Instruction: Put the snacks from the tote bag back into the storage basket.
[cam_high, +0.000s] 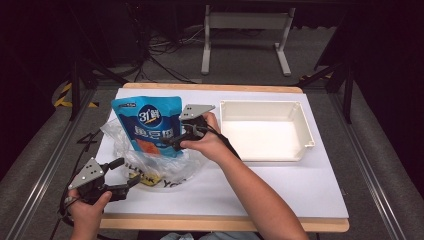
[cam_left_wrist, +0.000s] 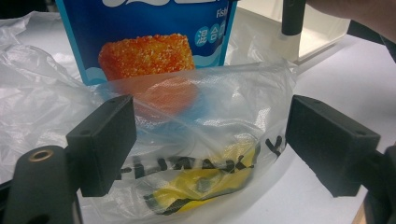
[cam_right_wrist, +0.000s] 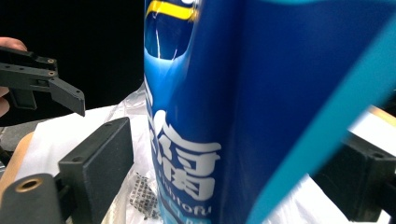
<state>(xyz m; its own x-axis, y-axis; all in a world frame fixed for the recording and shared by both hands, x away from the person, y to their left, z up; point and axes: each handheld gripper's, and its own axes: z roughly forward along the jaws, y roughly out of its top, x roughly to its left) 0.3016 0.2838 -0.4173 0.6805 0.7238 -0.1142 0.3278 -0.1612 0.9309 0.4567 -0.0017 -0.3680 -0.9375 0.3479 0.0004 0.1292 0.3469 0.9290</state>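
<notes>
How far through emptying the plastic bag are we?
Done: nothing lies in the white tray yet. In hand: the right tool grips the blue pouch, upright in the clear plastic bag. Left: a yellow packet sits inside; the left tool is open at the bag.

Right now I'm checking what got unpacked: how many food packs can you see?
2: a blue pouch standing in the clear plastic bag, and a yellow pack lying inside that bag near its front. The crumpled plastic may hide more.
</notes>
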